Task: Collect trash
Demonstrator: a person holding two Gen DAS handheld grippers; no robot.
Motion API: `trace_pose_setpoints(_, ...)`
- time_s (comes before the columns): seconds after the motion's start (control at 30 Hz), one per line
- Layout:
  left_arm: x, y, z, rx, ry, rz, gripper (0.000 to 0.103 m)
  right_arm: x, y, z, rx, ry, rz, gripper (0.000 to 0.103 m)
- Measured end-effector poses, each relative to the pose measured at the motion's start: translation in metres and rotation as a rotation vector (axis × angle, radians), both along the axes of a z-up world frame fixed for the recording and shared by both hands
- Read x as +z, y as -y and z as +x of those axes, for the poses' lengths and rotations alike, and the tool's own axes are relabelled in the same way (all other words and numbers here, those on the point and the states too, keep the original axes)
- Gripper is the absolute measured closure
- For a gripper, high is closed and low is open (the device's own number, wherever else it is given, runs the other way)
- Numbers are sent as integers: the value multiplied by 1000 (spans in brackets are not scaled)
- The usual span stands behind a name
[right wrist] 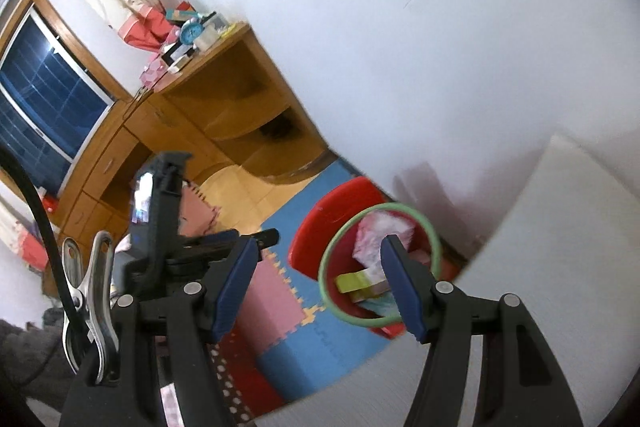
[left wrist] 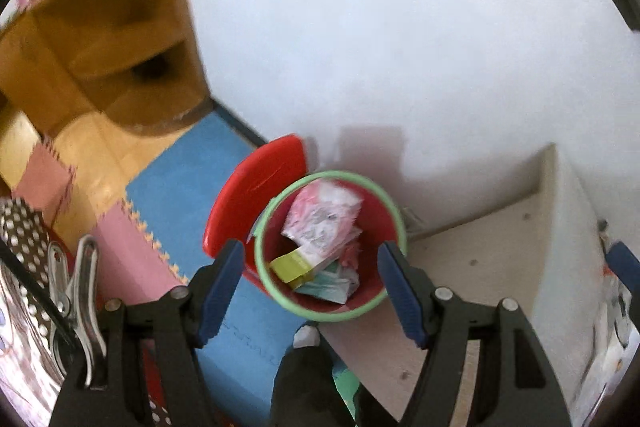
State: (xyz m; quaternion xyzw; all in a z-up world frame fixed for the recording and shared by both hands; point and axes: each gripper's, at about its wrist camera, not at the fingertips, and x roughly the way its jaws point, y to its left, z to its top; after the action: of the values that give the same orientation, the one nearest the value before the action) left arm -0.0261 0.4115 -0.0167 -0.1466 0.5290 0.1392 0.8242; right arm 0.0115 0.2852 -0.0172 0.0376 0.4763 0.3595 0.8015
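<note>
Both grippers' fingers (left wrist: 224, 287) spread, empty; full red bin (left wrist: 360, 291) beside white board (left wrist: 460, 267).

No readable text, label or number anywhere.

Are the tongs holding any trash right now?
No. Both the left tongs and the right tongs are open and empty. The trash already lies in the red bin.
</note>
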Motion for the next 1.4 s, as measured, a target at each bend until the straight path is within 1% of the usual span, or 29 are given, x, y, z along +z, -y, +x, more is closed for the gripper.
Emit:
trace_pose_setpoints(0.13,21,46,4,-67,31,2,30,17,33,-8,-41,38,5,38)
trace_pose_setpoints(0.23,28,81,5,-119,38,17,30,28,61,-15,-66,70,2,38)
trace_pose_setpoints(0.33,36,119,4,-169,71,18,30,39,91,-22,-87,103,-11,38)
trace_pose_setpoints(0.47,35,170,7,-230,62,2,30,49,131,-29,-117,138,-32,38)
trace_pose_setpoints(0.57,34,202,8,-268,63,9,30,53,164,-36,-142,160,-56,38)
trace_pose_setpoints(0.67,34,230,8,-303,63,20,30,54,190,-43,-164,164,-61,38)
trace_pose_setpoints(0.77,30,251,8,-312,52,27,30,53,217,-48,-177,161,-67,38)
trace_pose_setpoints(0.87,29,268,5,-301,44,20,30,54,229,-53,-160,174,-94,38)
trace_pose_setpoints(0.93,30,277,2,-298,43,19,30,58,242,-59,-144,195,-96,38)
trace_pose_setpoints(1.03,30,291,-2,-307,37,28,30,58,258,-66,-135,203,-105,38)
trace_pose_setpoints(1.4,31,338,-4,-334,41,44,30,45,303,-81,-146,172,-114,38)
